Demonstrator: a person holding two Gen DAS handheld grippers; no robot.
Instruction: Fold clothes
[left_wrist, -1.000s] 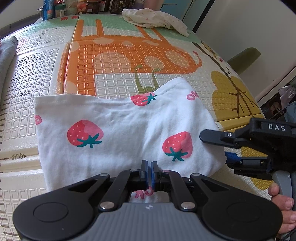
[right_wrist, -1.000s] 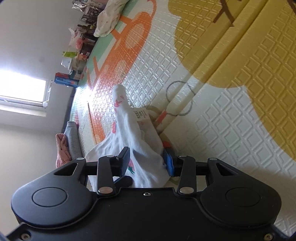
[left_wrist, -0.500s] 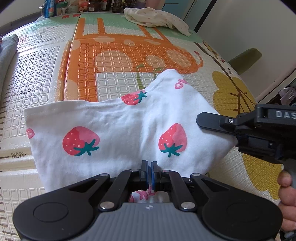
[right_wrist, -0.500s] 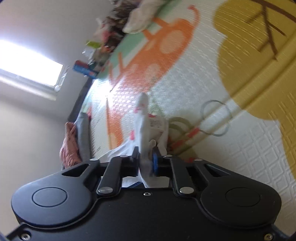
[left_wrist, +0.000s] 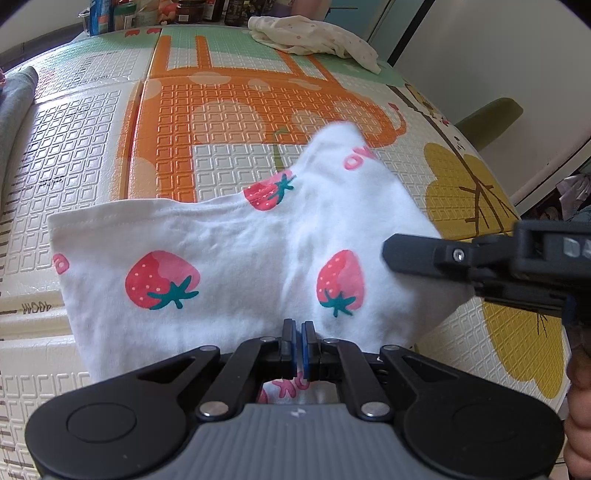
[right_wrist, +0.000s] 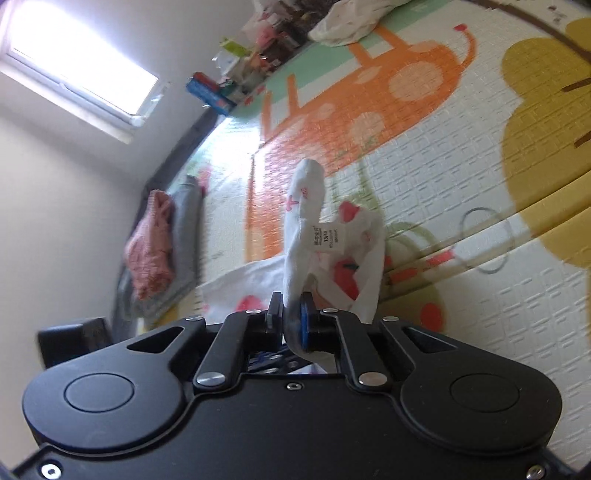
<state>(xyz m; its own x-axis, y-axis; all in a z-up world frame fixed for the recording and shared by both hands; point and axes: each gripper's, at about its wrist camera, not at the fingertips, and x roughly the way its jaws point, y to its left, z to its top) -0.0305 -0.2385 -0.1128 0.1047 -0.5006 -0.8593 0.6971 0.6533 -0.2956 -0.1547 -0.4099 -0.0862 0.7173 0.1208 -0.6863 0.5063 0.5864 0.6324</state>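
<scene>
Since a moment ago, my right tool (right_wrist: 291, 314) has been going up and rolling over, and the right side of the white strawberry shirt (left_wrist: 236, 258) has been rising off the play mat (left_wrist: 229, 110) with it. Its jaws have just been closing, then easing a tiny bit, with the cloth squeezed between them. I am pinching that side so I can carry it over and fold it.

My left tool (left_wrist: 298, 345) is clamped tight on the near edge of the shirt, right at its tips. I am holding that edge so the shirt is not sliding while the other side is going over.

From my left tool, the shirt is spreading out just ahead and to both sides. From my right tool, it is hanging right in front, with its little label (right_wrist: 328, 236) showing.

Nothing like a box or basket is showing near my tools. Far ahead, another cloth (left_wrist: 314, 37) is lying loose on the mat.
</scene>
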